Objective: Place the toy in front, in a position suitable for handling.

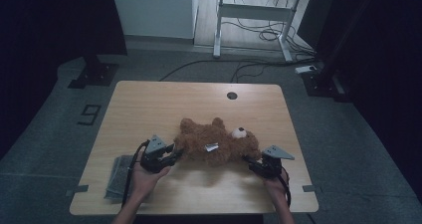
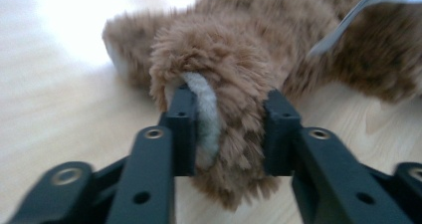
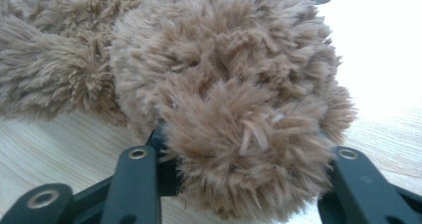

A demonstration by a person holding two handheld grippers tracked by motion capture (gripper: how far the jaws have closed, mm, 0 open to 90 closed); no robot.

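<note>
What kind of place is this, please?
Probably a lab or recording room, not a home: a bare wooden table on grey floor, loose cables under a white desk frame, and a number marked on the floor.

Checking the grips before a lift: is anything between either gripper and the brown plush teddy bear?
Nothing visible. The left gripper has its jaws on either side of a furry limb of the brown plush teddy bear; the right gripper has another furry part between its jaws. Only the light wooden table lies beneath.
</note>
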